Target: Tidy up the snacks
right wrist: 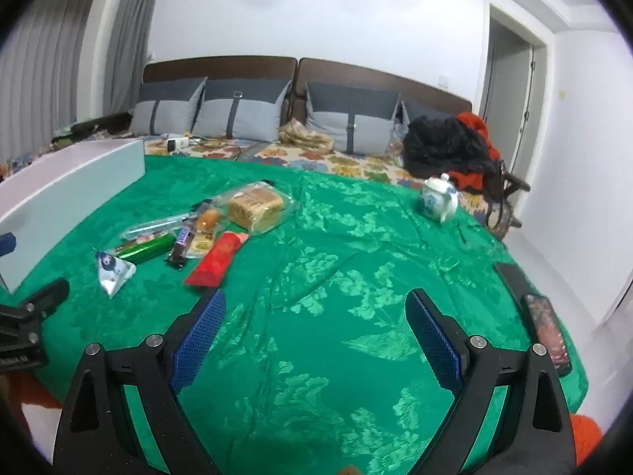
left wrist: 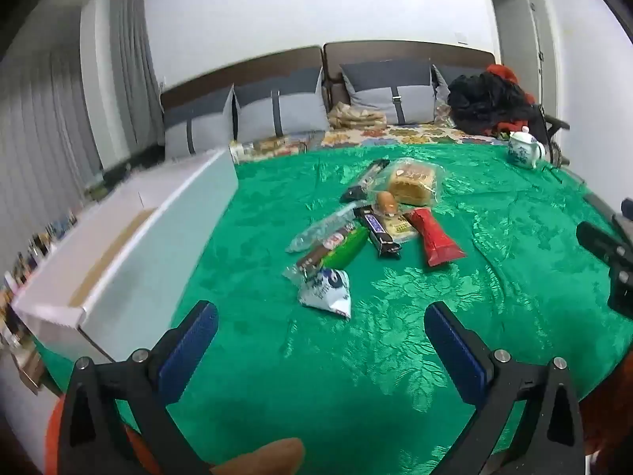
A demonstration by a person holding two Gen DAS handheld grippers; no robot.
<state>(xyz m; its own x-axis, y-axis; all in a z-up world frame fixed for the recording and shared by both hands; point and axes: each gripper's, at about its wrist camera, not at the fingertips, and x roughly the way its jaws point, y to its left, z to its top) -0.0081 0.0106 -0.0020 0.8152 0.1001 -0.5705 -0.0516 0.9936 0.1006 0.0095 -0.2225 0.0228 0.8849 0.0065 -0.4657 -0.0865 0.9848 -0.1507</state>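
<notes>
Start: snacks (left wrist: pixel 368 217) unsorted beside box (left wrist: pixel 130 245). Both tongs (left wrist: pixel 320 318) (right wrist: pixel 314 304) spread, empty. Next: pinch nearest packet (left wrist: pixel 326 289).

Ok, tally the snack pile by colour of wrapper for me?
Clear wrappers: 3 (bread, long packet, small biscuit pack)
Dark: 2
Red: 1
Green: 1
White-blue: 1
Brown: 1
Total: 9

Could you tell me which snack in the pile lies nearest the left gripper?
The white-and-blue triangular packet, at the pile's near edge, closest to the left gripper.
</notes>
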